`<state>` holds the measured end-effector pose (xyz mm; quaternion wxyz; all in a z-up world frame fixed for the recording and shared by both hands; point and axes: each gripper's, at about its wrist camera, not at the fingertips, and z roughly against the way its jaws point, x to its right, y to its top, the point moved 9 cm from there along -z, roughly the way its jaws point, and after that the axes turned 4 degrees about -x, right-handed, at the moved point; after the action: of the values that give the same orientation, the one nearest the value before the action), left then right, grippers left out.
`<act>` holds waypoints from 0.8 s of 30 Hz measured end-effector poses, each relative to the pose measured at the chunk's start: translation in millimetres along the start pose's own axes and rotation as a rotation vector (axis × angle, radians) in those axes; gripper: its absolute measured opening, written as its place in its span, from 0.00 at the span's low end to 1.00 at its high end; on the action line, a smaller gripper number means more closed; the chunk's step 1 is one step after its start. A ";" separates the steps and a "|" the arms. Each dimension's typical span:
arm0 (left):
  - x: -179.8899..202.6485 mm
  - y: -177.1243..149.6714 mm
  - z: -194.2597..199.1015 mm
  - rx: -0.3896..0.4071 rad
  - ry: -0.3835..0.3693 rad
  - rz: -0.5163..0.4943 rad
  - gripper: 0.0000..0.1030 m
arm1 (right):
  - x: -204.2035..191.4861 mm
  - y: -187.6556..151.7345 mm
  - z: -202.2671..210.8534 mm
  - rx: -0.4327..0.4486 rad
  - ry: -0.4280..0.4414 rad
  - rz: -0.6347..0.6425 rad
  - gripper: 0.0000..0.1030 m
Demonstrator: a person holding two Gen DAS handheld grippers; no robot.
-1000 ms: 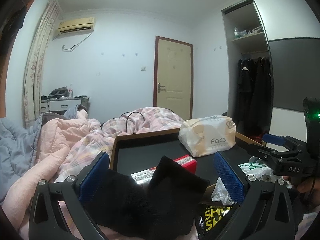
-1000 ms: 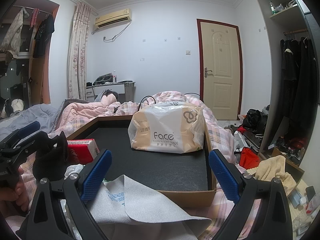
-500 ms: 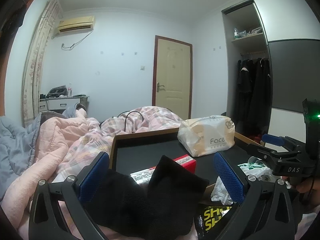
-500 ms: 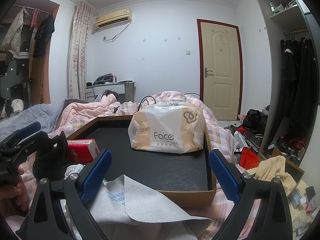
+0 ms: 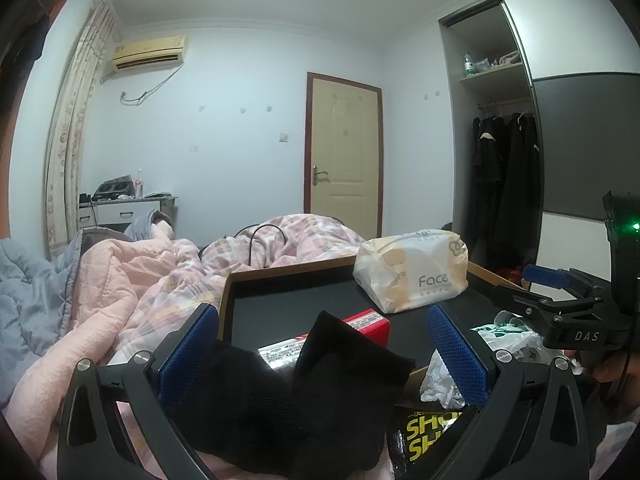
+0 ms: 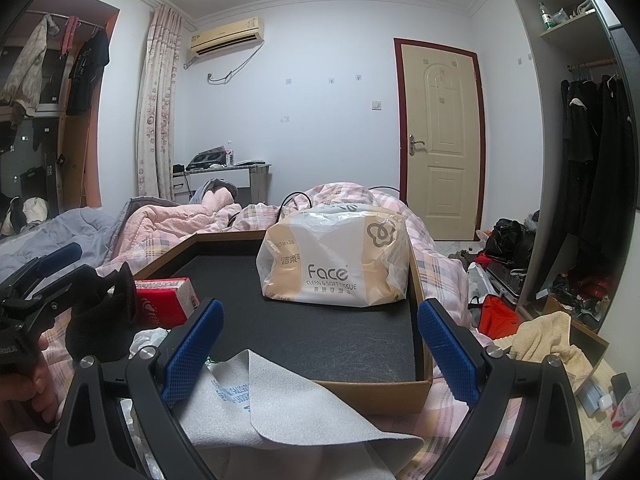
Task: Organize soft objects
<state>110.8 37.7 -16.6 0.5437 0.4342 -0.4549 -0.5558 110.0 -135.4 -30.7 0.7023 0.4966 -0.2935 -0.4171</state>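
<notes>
My left gripper (image 5: 322,354) is open, and a black fabric piece (image 5: 320,392) lies bunched between its blue pads (image 5: 188,354), touching neither. A red tissue pack (image 5: 368,322) sits just behind it, inside the cardboard box (image 5: 280,272) with the black floor. The large "Face" tissue pack (image 6: 340,260) stands at the box's far side. My right gripper (image 6: 320,354) is open over a flat grey cloth (image 6: 272,408) that lies in front of the box's near wall (image 6: 372,390). In the right wrist view the left gripper (image 6: 48,280) and the black fabric (image 6: 104,312) are at the left.
The box rests on a bed with a pink and plaid quilt (image 5: 132,280). Crumpled white plastic (image 5: 440,380) and a black packet with yellow letters (image 5: 428,436) lie by the box's near corner. Clothes and bags litter the floor (image 6: 500,312) to the right, beside a wardrobe (image 5: 504,184).
</notes>
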 end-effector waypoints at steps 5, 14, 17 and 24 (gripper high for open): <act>0.0 0.6 2.0 0.006 -0.008 0.010 1.00 | 0.0 0.0 0.1 0.000 0.000 0.000 0.94; 0.1 0.8 0.0 0.003 -0.005 0.005 1.00 | -0.1 -0.1 -0.1 0.000 0.000 0.000 0.94; -0.7 1.0 0.3 0.004 -0.007 0.007 1.00 | 0.0 -0.1 0.0 0.000 0.000 0.000 0.94; -0.5 0.4 -0.5 -0.005 -0.005 0.003 1.00 | 0.0 0.0 0.3 0.000 0.000 0.000 0.94</act>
<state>111.4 38.1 -16.3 0.5445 0.4310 -0.4554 -0.5570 109.8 -135.5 -30.6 0.7024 0.4966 -0.2934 -0.4171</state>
